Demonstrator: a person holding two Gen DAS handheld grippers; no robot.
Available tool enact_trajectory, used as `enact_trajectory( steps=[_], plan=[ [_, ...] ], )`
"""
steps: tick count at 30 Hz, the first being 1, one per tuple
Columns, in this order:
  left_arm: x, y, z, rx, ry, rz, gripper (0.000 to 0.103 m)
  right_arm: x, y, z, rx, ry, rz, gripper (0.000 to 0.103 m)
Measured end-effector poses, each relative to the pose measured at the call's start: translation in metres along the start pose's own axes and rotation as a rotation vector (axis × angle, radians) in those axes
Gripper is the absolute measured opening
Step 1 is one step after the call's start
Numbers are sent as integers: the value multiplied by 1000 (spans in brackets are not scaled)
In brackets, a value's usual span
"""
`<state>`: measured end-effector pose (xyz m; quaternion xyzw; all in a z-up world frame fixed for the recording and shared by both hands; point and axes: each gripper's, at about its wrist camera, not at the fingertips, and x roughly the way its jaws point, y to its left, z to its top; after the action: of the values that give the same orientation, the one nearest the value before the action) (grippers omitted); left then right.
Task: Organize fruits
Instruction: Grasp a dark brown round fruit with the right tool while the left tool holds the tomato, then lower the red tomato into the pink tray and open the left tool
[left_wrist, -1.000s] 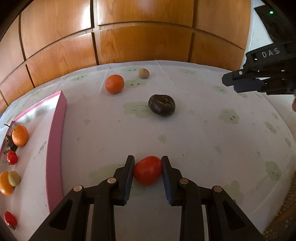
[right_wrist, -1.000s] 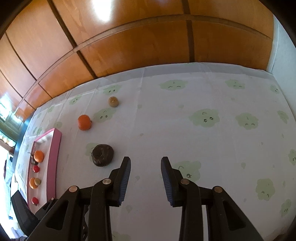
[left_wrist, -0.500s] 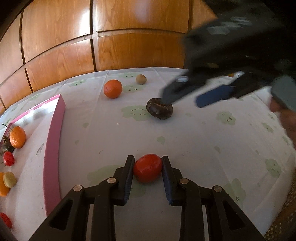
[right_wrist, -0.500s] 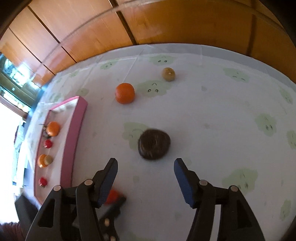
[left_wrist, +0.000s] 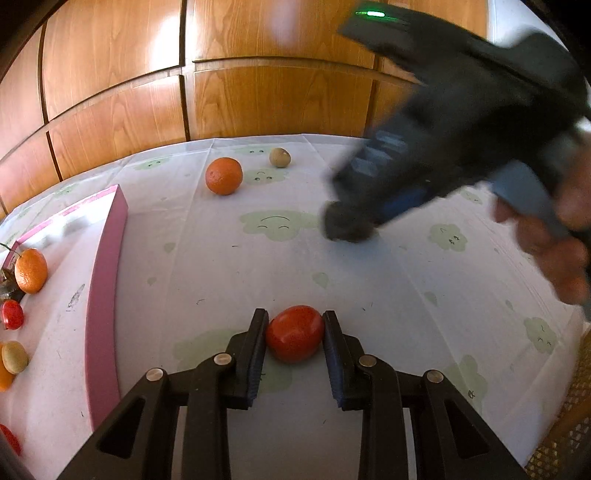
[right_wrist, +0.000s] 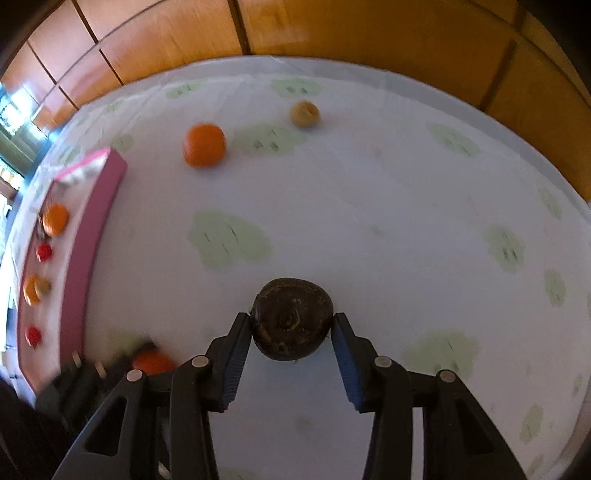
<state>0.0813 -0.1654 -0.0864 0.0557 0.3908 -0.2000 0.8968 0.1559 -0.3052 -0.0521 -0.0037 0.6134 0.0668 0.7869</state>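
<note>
My left gripper (left_wrist: 294, 334) is shut on a red tomato (left_wrist: 293, 333) just above the tablecloth. My right gripper (right_wrist: 292, 328) has its jaws around a dark brown round fruit (right_wrist: 291, 323); the left pad touches it and the right pad is at its edge. In the left wrist view the right gripper (left_wrist: 354, 225) is blurred over that dark fruit (left_wrist: 343, 227). An orange (left_wrist: 224, 175) and a small tan fruit (left_wrist: 280, 157) lie at the back. A pink-rimmed tray (left_wrist: 105, 295) at the left holds several small fruits.
The table has a white cloth with green cloud prints (left_wrist: 275, 225). A wooden panelled wall (left_wrist: 258, 92) stands behind it. The table's right edge (left_wrist: 576, 387) is near. The tray (right_wrist: 83, 254), the orange (right_wrist: 204, 145) and the tan fruit (right_wrist: 304, 114) also show in the right wrist view.
My right gripper has swung left and down from open table to the dark fruit and closed its jaws around it. My left gripper still holds the tomato, little moved.
</note>
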Motion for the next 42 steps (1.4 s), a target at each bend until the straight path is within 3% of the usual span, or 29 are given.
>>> enact_trajectory(
  steps=[5, 8, 12, 21, 26, 29, 35, 42],
  plan=[
    [-1, 4, 3, -8, 15, -13, 29, 3, -14, -14, 58, -10, 68, 42],
    [-1, 10, 10, -29, 53, -43, 29, 4, -11, -13, 33, -22, 50, 41],
    [-8, 33, 15, -167, 101, -147, 29, 5, -11, -15, 29, -27, 52, 41],
    [-65, 49, 15, -186, 27, -161, 29, 7, -5, -17, -4, -44, 18, 41],
    [-87, 64, 11, -183, 25, -80, 29, 7, 6, -18, -26, -53, -12, 41],
    [-107, 77, 8, -157, -22, 15, 29, 7, 11, -19, -29, -54, -17, 41],
    [-135, 136, -1, -246, -58, 141, 29, 5, 13, -21, -31, -53, -21, 41],
    [-140, 187, -23, -322, -29, 263, 29, 6, 12, -20, -31, -52, -19, 41]
  ],
)
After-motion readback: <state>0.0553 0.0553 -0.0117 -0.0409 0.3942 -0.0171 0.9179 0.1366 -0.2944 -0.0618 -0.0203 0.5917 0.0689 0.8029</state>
